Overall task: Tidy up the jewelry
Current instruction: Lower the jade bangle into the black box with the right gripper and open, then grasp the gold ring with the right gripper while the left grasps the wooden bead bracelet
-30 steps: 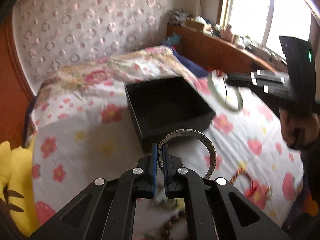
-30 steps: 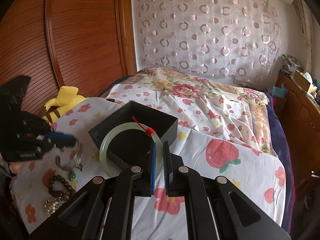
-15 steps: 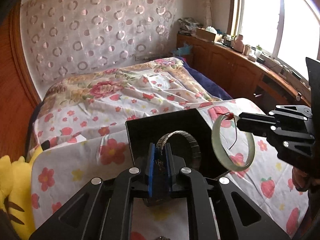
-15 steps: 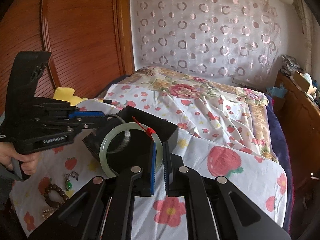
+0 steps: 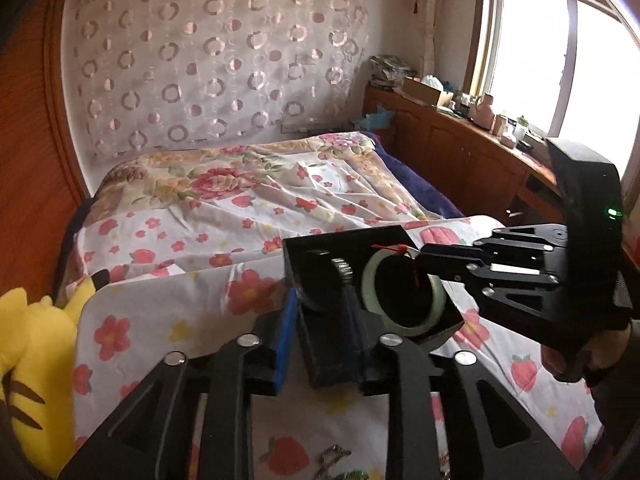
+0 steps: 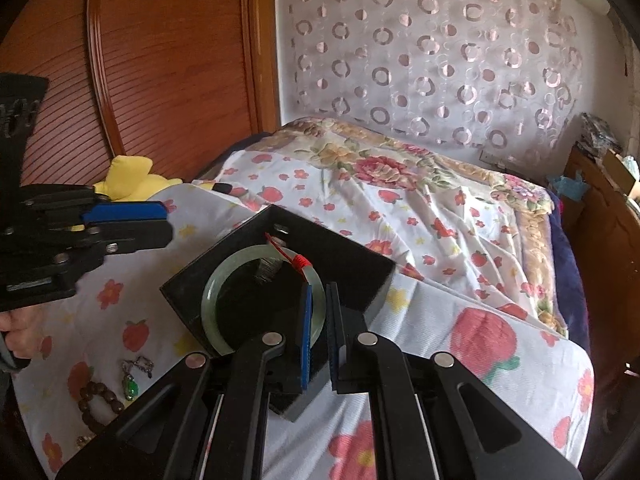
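Now the left gripper (image 5: 320,312) jaws are opening, dropping the silver bangle (image 5: 342,270) into the box (image 6: 360,268); the right gripper (image 6: 318,320) pinches the jade bangle (image 6: 212,308) above it for storing.

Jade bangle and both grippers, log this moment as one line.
left gripper: opening, empty | silver bangle: in black box | right gripper: shut on jade bangle, over box

Home bedroom, floral bed (image 5: 248,200), curtained window (image 5: 560,60)

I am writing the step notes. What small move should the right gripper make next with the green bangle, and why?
Probably lower a little and open. The right gripper pinches the green bangle already over the black box, where the silver bangle has landed from the left gripper's opening jaws.
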Demonstrator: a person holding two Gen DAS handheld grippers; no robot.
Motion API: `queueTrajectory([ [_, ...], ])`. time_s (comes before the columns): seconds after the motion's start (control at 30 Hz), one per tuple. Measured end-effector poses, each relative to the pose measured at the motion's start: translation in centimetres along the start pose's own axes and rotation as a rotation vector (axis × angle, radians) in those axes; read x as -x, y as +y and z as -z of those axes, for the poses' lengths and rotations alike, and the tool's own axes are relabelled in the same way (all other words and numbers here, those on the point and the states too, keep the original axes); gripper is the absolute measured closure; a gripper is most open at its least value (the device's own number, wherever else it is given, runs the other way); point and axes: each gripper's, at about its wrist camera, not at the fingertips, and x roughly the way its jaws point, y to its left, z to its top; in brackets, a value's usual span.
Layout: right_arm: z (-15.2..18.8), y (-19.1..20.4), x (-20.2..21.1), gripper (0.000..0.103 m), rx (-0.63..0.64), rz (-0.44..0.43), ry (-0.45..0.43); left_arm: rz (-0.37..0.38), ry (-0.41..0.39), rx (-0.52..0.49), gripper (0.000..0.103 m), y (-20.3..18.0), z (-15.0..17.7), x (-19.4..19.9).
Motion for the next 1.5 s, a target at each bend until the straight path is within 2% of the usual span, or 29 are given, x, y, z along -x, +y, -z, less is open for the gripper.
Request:
queueTrajectory([
  [0.27, 0.0, 0.1, 1.4, 0.092, -0.023, 0.020, -0.028, -0.029, -0.018, 0.010, 0.057, 0.0, 2.0, 2.5],
  [0.33, 0.4, 0.0, 2.6, 0.091, -0.037, 0.018, -0.039, -0.034, -0.032, 0.013, 0.045, -0.3, 2.5, 3.4],
  [0.4, 1.1, 0.0, 4.0, 0.091, -0.046, 0.019, -0.051, -0.033, -0.042, 0.016, 0.038, -0.6, 3.0, 4.3],
  [0.43, 1.6, 0.1, 4.7, 0.090, -0.052, 0.021, -0.054, -0.034, -0.050, 0.020, 0.030, -0.8, 3.3, 4.8],
  [0.5, 3.1, 0.3, 6.4, 0.086, -0.064, 0.019, -0.058, -0.046, -0.068, 0.021, 0.020, -1.3, 4.0, 5.7],
  [0.53, 3.9, 0.5, 7.2, 0.081, -0.068, 0.020, -0.058, -0.055, -0.075, 0.020, 0.015, -1.6, 4.3, 6.1],
  [0.6, 5.8, 1.3, 8.9, 0.077, -0.066, 0.020, -0.061, -0.075, -0.087, 0.024, 0.009, -2.2, 5.5, 7.1],
  [0.87, 13.4, 4.2, 13.4, 0.076, -0.093, -0.010, -0.007, -0.049, -0.081, 0.055, 0.008, -4.2, 10.5, 9.9],
  [1.13, 18.9, 6.5, 14.4, 0.076, -0.100, 0.006, 0.066, -0.047, -0.052, 0.059, 0.008, -6.0, 15.0, 11.8],
  [1.37, 21.0, 6.9, 14.3, 0.076, -0.136, -0.019, 0.097, -0.054, -0.031, 0.037, 0.008, -7.2, 16.8, 12.5],
  [1.5, 21.1, 7.1, 13.8, 0.076, -0.139, 0.009, 0.115, -0.057, -0.020, 0.028, 0.008, -7.4, 17.6, 12.7],
])
